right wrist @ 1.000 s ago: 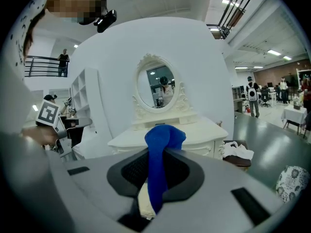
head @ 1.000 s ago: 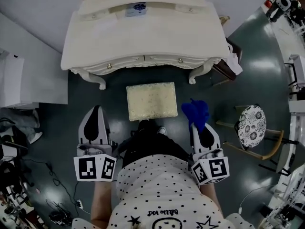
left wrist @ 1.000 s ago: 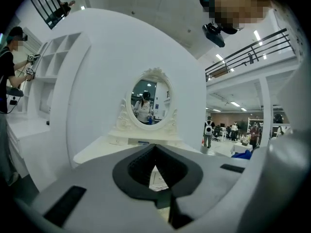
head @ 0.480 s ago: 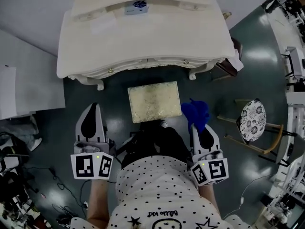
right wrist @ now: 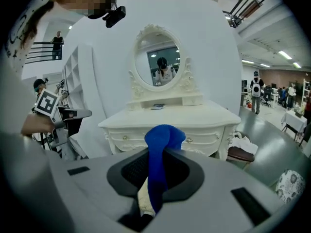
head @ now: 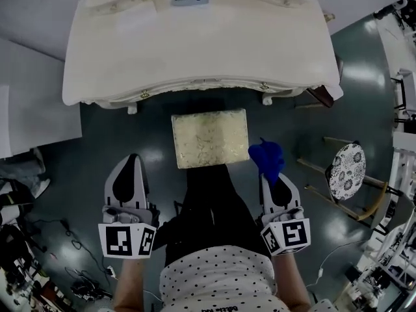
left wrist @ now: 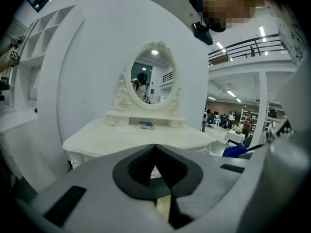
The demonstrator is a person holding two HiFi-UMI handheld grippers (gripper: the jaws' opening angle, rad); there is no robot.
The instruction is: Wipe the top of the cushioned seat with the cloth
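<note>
The cushioned seat is a pale cream rectangle on the dark floor, just in front of the white dressing table. My right gripper is held at the seat's right front corner, shut on a blue cloth that bunches out past the jaws. The same blue cloth stands up between the closed jaws in the right gripper view. My left gripper hangs left of the seat and a little nearer to me, jaws shut with nothing in them.
A round patterned stool with wooden legs stands to the right. White panels line the left side, with cables on the floor at lower left. An oval mirror tops the dressing table.
The view has shifted forward: the dressing table and seat have slid down and toward me. Both grippers kept their places beside my body, the right still holding the cloth.
</note>
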